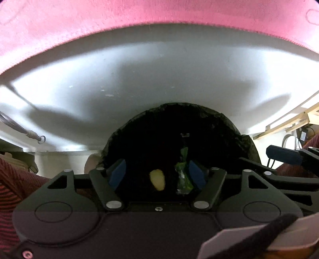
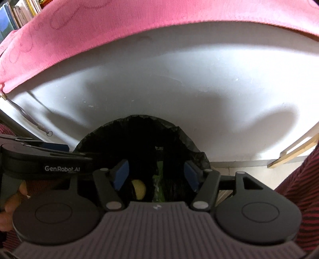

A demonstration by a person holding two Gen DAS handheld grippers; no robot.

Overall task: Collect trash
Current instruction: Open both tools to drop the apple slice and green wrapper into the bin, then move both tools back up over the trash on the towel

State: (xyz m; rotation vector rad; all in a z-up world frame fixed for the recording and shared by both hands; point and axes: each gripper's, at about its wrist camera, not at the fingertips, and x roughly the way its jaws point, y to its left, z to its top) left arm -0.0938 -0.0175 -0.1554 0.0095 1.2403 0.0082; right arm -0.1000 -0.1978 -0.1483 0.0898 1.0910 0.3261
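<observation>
Both my claws point steeply down into the mouth of a black trash bag (image 1: 175, 127), side by side. My left claw (image 1: 157, 173) stands wide, its blue pads (image 1: 117, 174) well apart and pressing on nothing. Down in the dark of the bag, seen between those pads, lie a pale yellow scrap (image 1: 157, 179) and a crumpled green wrapper (image 1: 183, 175); the wrapper sits just beside the right-hand pad in that view, but I cannot tell whether it touches it.

My right claw (image 2: 156, 174) is wide too, blue pads (image 2: 121, 174) apart and gripping nothing. Through its wrist camera the same two pieces show inside the bag (image 2: 139, 135): the yellow scrap (image 2: 139, 189) nearer the left pad, the green wrapper (image 2: 158, 187) about midway between the two.

The bag's crinkled rim stands against a white surface (image 1: 139, 79), whose far edge is covered by a pink cloth (image 1: 139, 14). A thin cord with a small metal ring (image 1: 40, 138) hangs at the left edge of that white surface. Pale wooden slats (image 1: 289, 119) show at the right. Each claw appears in the other's view: the right one's dark finger at the right edge of the left camera, the left one's black body (image 2: 39, 161) with white lettering at the left of the right camera. My striped red sleeve (image 2: 299, 179) frames the side.
</observation>
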